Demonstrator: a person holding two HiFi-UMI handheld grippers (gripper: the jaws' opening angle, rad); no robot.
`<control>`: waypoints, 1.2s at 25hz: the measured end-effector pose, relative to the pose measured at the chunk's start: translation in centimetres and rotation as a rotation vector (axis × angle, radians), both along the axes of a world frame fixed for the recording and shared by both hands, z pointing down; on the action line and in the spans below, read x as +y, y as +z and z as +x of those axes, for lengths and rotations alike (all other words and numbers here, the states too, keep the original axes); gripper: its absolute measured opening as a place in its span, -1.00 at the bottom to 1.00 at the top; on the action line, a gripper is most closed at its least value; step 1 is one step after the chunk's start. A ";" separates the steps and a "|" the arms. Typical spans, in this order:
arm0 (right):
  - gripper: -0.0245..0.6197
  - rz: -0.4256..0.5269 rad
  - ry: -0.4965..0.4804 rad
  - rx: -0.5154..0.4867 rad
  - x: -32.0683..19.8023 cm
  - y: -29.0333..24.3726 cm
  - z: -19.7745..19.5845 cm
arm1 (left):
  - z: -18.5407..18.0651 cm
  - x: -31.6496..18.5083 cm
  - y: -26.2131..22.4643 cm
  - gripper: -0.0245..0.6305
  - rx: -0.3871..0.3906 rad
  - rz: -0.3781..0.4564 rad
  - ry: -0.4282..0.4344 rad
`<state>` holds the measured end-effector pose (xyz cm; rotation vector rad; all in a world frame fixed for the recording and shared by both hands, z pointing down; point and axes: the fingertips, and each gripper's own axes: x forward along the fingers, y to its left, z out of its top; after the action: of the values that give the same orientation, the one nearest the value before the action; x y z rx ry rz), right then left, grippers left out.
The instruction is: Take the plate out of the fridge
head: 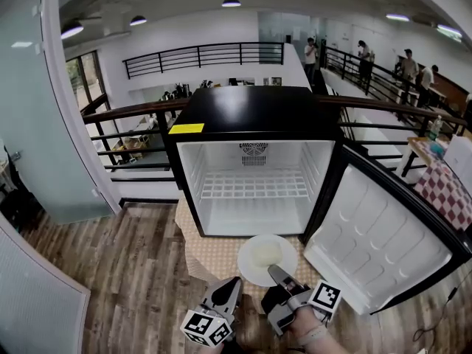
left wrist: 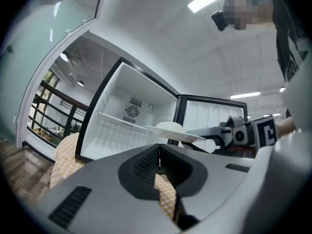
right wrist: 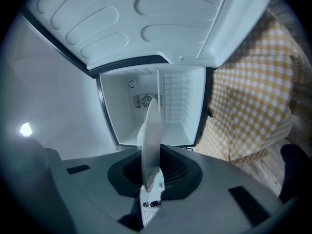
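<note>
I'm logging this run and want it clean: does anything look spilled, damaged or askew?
Nothing stands out. The plate is whole and roughly level, pinched at its rim by the right gripper, outside the open, empty fridge. The left gripper is shut on nothing.

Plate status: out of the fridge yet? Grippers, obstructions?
Right gripper shut on plate rim; left gripper shut, empty. Plate out of the mini fridge, held over checkered cloth. Door wide open, nothing in the way.
</note>
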<state>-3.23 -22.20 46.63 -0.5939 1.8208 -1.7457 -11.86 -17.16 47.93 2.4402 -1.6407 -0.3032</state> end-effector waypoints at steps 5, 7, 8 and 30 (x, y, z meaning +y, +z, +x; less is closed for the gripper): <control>-0.76 0.005 -0.019 -0.002 1.4 0.0 0.5 | 0.6 1.5 -0.3 -0.90 -0.008 0.008 -0.017; -0.76 0.005 -0.024 -0.004 1.9 0.0 0.6 | 0.7 2.0 -0.3 -0.90 -0.012 0.009 -0.024; -0.76 0.005 -0.027 -0.004 2.2 0.1 0.7 | 0.7 2.3 -0.3 -0.90 -0.013 0.009 -0.029; -0.76 0.003 -0.065 -0.005 5.6 0.9 0.3 | 0.3 6.4 -1.0 -0.90 -0.057 0.009 -0.058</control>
<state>-2.89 -16.60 47.54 -0.5339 1.8584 -1.7850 -11.58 -10.80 46.97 2.4324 -1.7388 -0.2522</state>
